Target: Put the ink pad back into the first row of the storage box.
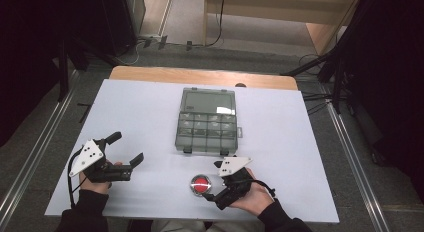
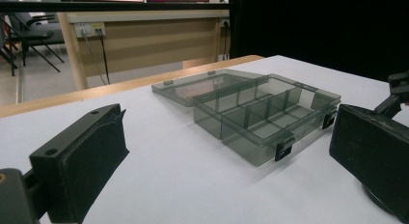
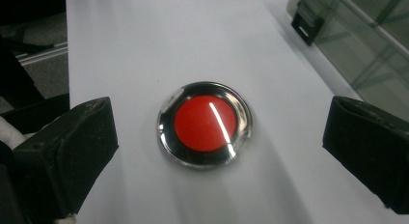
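A round red button (image 1: 201, 184) with a chrome ring lies flat on the white table top (image 1: 140, 117) near the front edge. My right gripper (image 1: 214, 181) points at it from the right and stands open. In the right gripper view the button (image 3: 204, 122) sits between the two black jaws of the right gripper (image 3: 219, 137), touching neither. A smoky clear compartment box (image 1: 207, 122) lies with its lid flat open at the table's middle. My left gripper (image 1: 126, 148) is open at the front left with nothing between its jaws, and faces the box (image 2: 260, 113).
The box's lid (image 1: 208, 101) lies toward the far side, and its black latches (image 2: 284, 147) face the near side. A wooden table edge (image 1: 200, 76) shows beyond the white top. Metal rails and dark stands flank the table on both sides.
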`<state>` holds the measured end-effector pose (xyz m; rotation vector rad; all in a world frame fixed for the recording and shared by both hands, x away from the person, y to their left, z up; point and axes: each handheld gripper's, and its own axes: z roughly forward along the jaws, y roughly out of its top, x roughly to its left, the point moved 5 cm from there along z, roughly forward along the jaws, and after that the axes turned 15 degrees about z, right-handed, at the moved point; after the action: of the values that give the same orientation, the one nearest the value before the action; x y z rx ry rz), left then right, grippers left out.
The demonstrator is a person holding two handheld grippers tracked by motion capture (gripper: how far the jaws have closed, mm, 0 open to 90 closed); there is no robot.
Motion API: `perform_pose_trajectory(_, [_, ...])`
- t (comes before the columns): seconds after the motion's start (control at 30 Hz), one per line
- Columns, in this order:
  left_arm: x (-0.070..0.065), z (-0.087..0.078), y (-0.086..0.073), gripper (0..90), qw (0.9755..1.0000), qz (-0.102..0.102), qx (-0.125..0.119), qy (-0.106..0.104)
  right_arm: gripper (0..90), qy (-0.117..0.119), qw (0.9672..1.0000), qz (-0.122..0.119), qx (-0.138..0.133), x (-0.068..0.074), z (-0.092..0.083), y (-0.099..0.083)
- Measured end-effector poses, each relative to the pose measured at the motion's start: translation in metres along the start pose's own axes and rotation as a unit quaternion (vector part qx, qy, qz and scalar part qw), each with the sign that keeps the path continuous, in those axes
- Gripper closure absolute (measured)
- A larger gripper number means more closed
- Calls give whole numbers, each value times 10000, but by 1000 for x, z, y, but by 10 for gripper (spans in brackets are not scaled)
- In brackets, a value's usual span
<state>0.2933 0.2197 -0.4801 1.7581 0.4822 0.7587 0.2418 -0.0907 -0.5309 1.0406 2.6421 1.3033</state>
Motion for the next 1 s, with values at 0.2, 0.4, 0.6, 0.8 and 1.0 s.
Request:
perform_pose_trajectory(0.2, [0,0,0,0,10000,-1,-13,5,0,47,9997,-176,175,6,14,5])
perform_pose_trajectory(0.4, [0,0,0,0,10000,-11,-22,-9,0,98,9993,-195,291,10,23,9])
perform_pose_trajectory(0.6, [0,0,0,0,10000,-17,-39,-5,0,105,9990,-239,367,11,35,12])
perform_pose_trajectory(0.8, [0,0,0,0,10000,-16,-35,-16,41,-36,9978,-335,576,10,39,9])
perform_pose_trajectory(1.0, [0,0,0,0,10000,-22,-37,-17,174,-88,9961,-491,729,11,40,5])
